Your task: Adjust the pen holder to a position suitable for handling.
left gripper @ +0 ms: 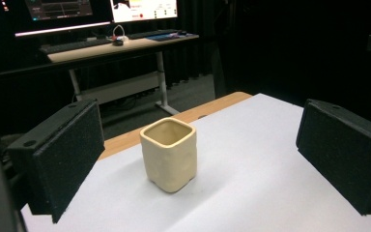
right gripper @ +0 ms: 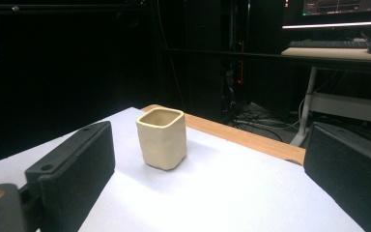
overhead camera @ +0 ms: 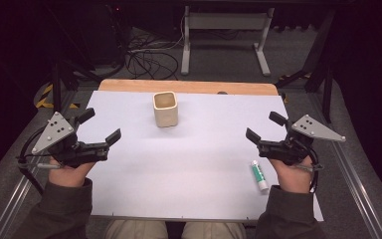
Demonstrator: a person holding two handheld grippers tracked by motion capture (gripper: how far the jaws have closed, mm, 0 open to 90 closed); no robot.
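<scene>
**Both grippers wide apart, cup alone at the far middle of the sheet**

Where the person's sleeves come in from the near edge, each hand holds a gripper above the white sheet (overhead camera: 189, 169) that covers the table. The left gripper (overhead camera: 99, 125) sits over the sheet's left edge with its jaws spread and nothing between them. The right gripper (overhead camera: 264, 127) sits over the right edge, its jaws likewise spread and bare. Both point inward and away from the person.

Just beside the right hand (overhead camera: 291, 174), on its inner side, a small white tube with a green label (overhead camera: 258, 175) lies flat on the sheet, touched by neither gripper.

Farther off, near the far middle of the sheet, stands the cream square cup (overhead camera: 165, 109), upright, its mouth open upward. It is well apart from both grippers. In the left gripper view the cup (left gripper: 169, 153) shows between the two black pads; in the right gripper view it (right gripper: 162, 138) stands left of centre.

Beyond the sheet a strip of wooden tabletop (overhead camera: 189, 86) is bare, and behind that cables (overhead camera: 144, 57) lie on the floor.
</scene>
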